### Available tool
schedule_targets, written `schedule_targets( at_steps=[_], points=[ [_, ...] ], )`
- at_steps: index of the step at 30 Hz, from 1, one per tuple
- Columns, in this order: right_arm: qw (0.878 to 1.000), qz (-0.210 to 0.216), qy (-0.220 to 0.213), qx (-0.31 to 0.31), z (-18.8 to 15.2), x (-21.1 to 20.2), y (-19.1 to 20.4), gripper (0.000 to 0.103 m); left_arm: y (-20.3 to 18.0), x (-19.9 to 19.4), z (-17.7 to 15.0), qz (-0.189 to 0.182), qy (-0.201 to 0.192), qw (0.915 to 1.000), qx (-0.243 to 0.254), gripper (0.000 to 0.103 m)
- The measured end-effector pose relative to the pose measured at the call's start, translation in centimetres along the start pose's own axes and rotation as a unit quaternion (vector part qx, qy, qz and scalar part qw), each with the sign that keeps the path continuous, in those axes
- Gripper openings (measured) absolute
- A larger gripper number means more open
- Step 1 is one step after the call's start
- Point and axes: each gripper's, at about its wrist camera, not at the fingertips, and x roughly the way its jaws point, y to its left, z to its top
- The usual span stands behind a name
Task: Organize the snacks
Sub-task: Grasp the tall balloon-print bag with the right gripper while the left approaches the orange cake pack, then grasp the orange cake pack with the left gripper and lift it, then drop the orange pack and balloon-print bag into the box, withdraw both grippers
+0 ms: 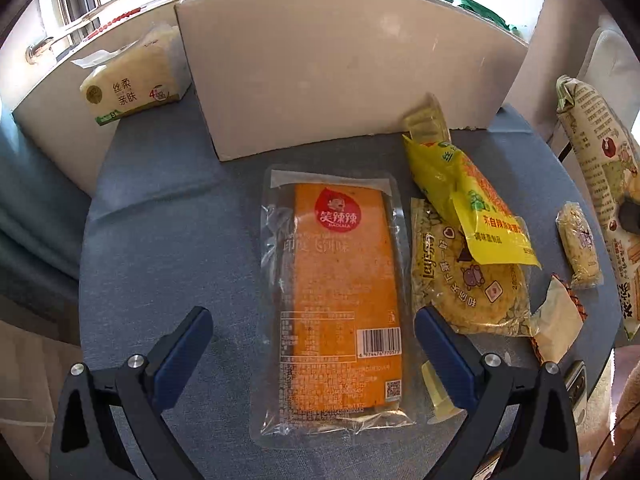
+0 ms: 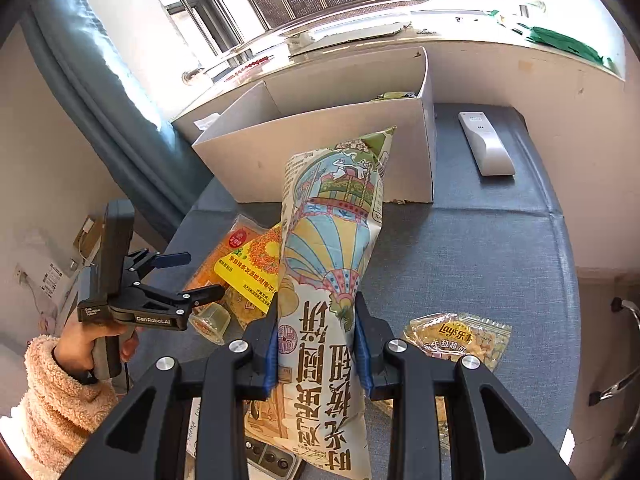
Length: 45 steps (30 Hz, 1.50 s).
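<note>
Over blue tabletop point(image 2: 460, 248), right gripper point(image 2: 316, 344) jaws pinch the biscuit bag point(image 2: 332, 264); left gripper point(image 1: 312, 344) tilts down, jaws spread.

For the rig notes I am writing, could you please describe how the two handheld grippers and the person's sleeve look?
Both grippers are black, with angular cut-out linkage arms, silver round pivot bolts and blue finger pads. The left gripper carries white lettering on its side, reading GenRobot.AI, and a dark grey box-shaped body with a handle. The right gripper shows the same build. The sleeve is fluffy peach-coloured fleece.

left gripper point(image 2: 192, 276) black, blue pads | silver screws | fluffy peach sleeve point(image 2: 60, 396)
</note>
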Motion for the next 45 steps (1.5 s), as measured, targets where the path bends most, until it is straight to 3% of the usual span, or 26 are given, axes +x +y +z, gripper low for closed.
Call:
schedule_targets(
  at_steps=[12,13,17,23,30,34,39,45],
  points=[
    [1.0,0.009,0.014,0.003,-1.5,0.8,0.2,0.033,-0.6,0.7,0.7,-0.016,-0.011,0.9994,0.028,0.102],
    [1.0,0.01,0.015,0.003,-1.6,0.8,0.4,0.033,-0.9,0.4,0.6,-0.01,-0.012,0.9994,0.032,0.097],
    [1.0,0.011,0.015,0.002,-1.7,1.0,0.7,0.033,0.4,-1.1,0.2,-0.021,-0.023,0.9994,0.017,0.057],
    [1.0,0.014,0.017,-0.004,-1.9,1.2,1.2,0.033,2.0,-2.3,-1.1,-0.042,-0.035,0.9985,-0.004,0.056],
    [1.0,0.016,0.007,-0.01,-1.1,0.8,1.8,0.033,2.2,-7.3,-0.7,-0.055,-0.109,0.9923,-0.022,0.056],
    [1.0,0.013,-0.016,-0.014,0.9,0.0,2.1,0.033,1.6,-11.6,1.6,-0.077,-0.166,0.983,-0.017,0.056],
    [0.998,0.004,-0.057,-0.019,6.4,-1.3,2.2,0.033,1.6,-14.8,7.2,-0.096,-0.226,0.9688,-0.03,0.056],
    [0.995,-0.033,-0.094,-0.021,15.3,-0.4,1.7,0.033,2.5,-12.8,15.9,-0.085,-0.217,0.9716,-0.041,0.056]
  ],
)
